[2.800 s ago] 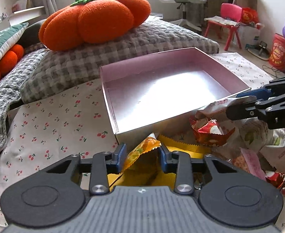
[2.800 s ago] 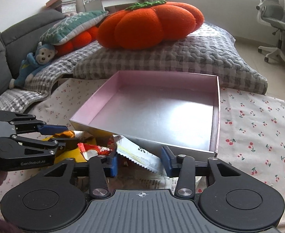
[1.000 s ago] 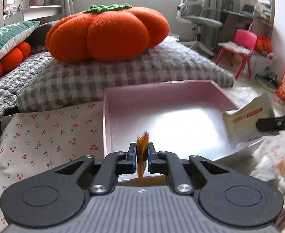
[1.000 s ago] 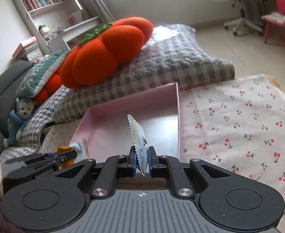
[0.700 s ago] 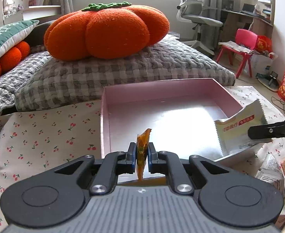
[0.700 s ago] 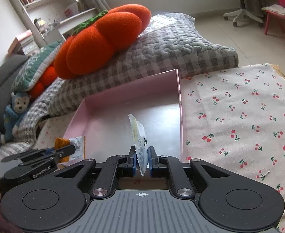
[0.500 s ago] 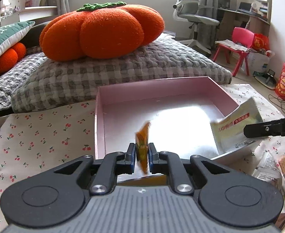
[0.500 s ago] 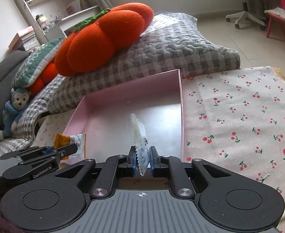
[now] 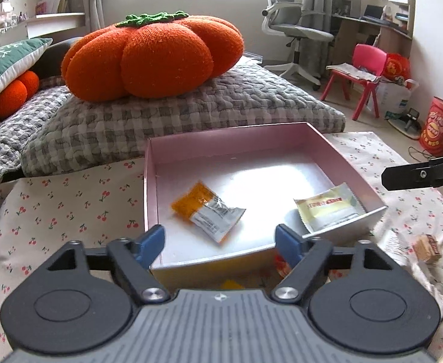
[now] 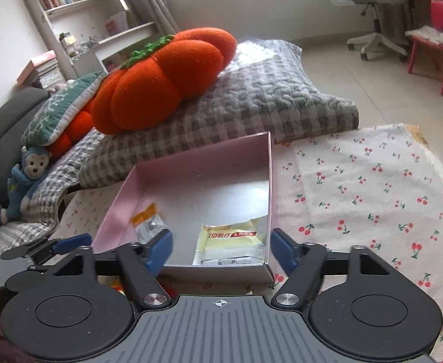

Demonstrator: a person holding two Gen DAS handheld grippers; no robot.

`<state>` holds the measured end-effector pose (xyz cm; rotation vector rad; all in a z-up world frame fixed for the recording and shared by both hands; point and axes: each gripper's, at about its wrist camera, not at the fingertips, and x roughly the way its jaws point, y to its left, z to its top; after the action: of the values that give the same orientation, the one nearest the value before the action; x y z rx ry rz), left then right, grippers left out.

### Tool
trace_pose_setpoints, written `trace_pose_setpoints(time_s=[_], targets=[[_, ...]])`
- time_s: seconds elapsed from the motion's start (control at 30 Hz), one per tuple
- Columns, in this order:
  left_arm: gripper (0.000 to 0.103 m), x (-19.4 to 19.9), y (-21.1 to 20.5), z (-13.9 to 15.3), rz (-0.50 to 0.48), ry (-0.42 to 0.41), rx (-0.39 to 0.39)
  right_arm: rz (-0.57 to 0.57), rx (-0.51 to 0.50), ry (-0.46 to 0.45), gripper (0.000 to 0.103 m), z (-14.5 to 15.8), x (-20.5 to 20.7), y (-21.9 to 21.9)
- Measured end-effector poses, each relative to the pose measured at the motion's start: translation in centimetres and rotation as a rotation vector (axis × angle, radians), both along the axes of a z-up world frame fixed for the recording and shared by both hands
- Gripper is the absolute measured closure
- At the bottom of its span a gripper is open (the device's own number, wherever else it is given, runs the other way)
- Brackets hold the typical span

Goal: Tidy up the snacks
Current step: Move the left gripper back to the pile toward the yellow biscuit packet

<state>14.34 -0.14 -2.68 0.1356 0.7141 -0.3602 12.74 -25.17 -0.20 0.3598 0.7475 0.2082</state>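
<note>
A pink box (image 9: 336, 154) with a silver floor sits on the cherry-print cloth; it also shows in the right wrist view (image 10: 191, 169). An orange and silver snack packet (image 9: 206, 210) lies in it, seen too in the right wrist view (image 10: 147, 225). A pale yellow packet (image 9: 328, 210) lies by the box's near right corner, also in the right wrist view (image 10: 232, 240). My left gripper (image 9: 220, 240) is open and empty just before the box's near edge. My right gripper (image 10: 221, 249) is open and empty at the near edge too.
Loose snacks lie on the cloth right of the box, among them a small brown carton (image 9: 427, 248). A grey checked cushion (image 9: 167, 115) with an orange pumpkin pillow (image 9: 152, 57) lies behind the box. A blue monkey toy (image 10: 25, 178) sits at the left.
Both grippers have opened. The orange packet and the pale yellow packet have dropped from them and now lie on the box floor.
</note>
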Motion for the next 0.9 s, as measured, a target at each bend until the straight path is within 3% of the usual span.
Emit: trace_pose_setpoints(time_s=[0.13, 0.27, 0.43, 0.9], targets=[[0.008, -1.2, 0.4, 0.5, -0.016, 0.012, -0.013, 0.028, -0.034, -0.024, 0.018, 0.9, -1.4, 0.0], [0.002, -2.6, 0.9, 0.9, -0.028, 0.026, -0.030, 0.038, -0.040, -0.042, 0.010, 1.4, -3.2, -0.4], [0.001, -4.4, 1.6, 1.0, -0.042, 0.037, -0.051, 0.070, -0.067, -0.050, 0.008, 1.3, -5.4, -0.2], [0.000, -9.6, 3.3, -0.7, -0.141, 0.027, 0.005, 0.125, -0.135, -0.040, 0.008, -1.1, -10.0, 0.3]])
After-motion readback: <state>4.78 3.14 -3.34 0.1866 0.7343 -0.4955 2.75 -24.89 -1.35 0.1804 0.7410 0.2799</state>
